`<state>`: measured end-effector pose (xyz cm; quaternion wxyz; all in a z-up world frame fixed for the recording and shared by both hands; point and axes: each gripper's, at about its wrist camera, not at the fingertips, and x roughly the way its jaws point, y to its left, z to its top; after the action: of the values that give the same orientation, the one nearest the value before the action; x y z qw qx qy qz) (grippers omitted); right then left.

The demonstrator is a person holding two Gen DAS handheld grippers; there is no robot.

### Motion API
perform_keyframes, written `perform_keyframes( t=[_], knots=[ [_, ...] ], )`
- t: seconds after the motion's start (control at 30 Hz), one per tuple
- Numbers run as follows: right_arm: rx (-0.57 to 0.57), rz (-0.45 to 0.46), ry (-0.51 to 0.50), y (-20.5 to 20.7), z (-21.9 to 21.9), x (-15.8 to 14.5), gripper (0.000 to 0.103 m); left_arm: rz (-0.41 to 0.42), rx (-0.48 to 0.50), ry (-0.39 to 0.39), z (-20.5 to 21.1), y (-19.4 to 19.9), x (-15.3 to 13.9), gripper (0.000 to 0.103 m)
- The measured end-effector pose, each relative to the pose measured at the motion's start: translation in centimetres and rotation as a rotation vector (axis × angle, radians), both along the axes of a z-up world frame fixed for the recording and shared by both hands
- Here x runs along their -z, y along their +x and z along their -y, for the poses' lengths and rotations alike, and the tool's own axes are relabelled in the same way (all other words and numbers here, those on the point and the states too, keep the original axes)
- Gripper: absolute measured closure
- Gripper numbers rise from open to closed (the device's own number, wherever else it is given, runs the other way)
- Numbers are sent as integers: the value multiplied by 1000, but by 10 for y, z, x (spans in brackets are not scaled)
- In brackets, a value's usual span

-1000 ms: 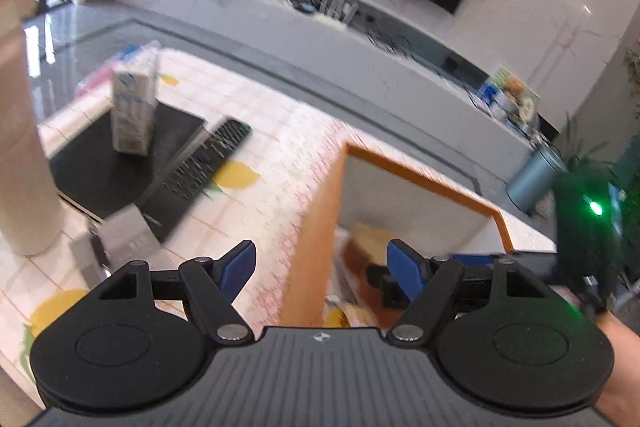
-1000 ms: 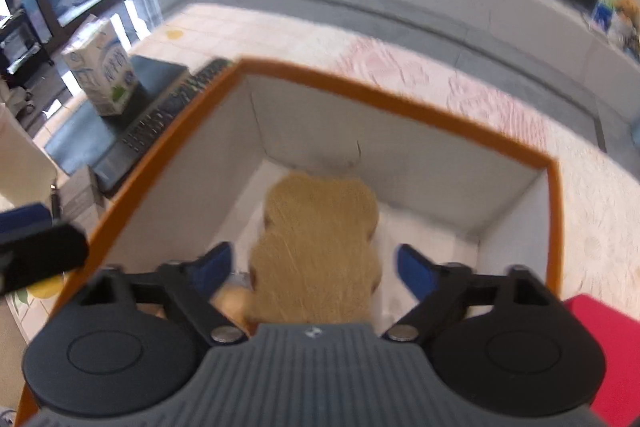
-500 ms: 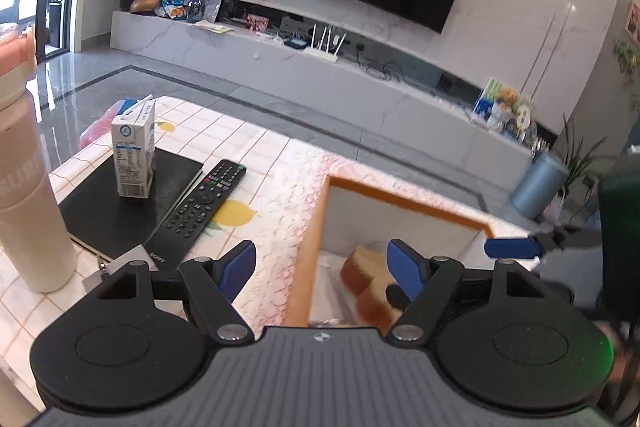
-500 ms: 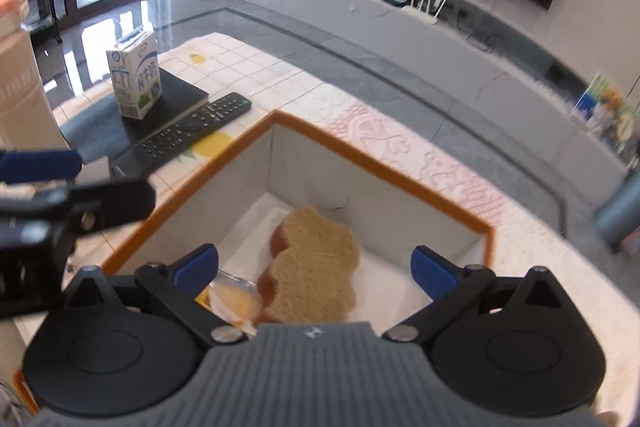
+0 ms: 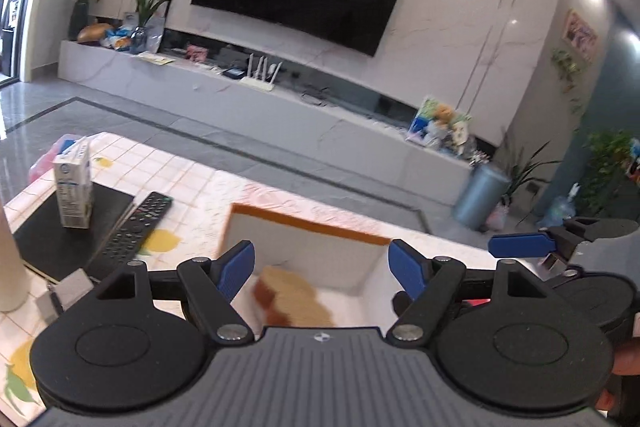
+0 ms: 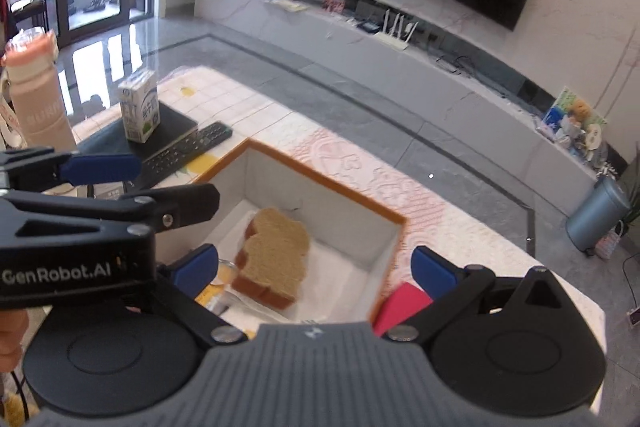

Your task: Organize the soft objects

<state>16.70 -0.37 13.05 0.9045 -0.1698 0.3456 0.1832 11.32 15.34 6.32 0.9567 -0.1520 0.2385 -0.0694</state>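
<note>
Living room, tiled tabletop (image 6: pixel 256 115) with orange-rimmed box (image 6: pixel 360 205), milk carton (image 6: pixel 140 111) and remote (image 6: pixel 188 147) off to its left. Bread-shaped soft toy (image 6: pixel 276 259) lying inside the box on its white floor, touching neither gripper; left gripper (image 5: pixel 322 267) and right gripper (image 6: pixel 314 267) both spread wide, empty, above the box. Probably light, squashy, non-fragile; best pinched across the narrow crust edges, mid-body.

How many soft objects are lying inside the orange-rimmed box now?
1 clearly: the brown bread-slice-shaped soft toy on the white floor of the orange-rimmed box. A yellow item beside it is mostly hidden; more may lie behind the grippers.
</note>
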Motion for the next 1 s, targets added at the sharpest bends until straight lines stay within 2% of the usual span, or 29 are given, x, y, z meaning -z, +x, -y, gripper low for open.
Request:
perform_keyframes(
  t=[0.07, 0.17, 0.33, 0.47, 0.73, 1.0],
  knots=[
    [28, 14, 32, -13, 16, -10, 3, 23, 6, -4, 10, -6, -4, 13],
    [66, -12, 79, -28, 43, -19, 3, 27, 46, -3, 27, -11, -8, 13],
    [115, 49, 62, -63, 89, -31, 3, 27, 146, 14, 55, -18, -9, 13],
    [203, 58, 58, -82, 136, -37, 3, 45, 146, 49, 67, -23, -7, 13],
    [361, 86, 90, -115, 217, -47, 3, 19, 183, 106, 95, -29, 2, 13],
    [499, 166, 227, -127, 275, -58, 3, -2, 203, 195, 146, -36, 5, 13]
  ],
)
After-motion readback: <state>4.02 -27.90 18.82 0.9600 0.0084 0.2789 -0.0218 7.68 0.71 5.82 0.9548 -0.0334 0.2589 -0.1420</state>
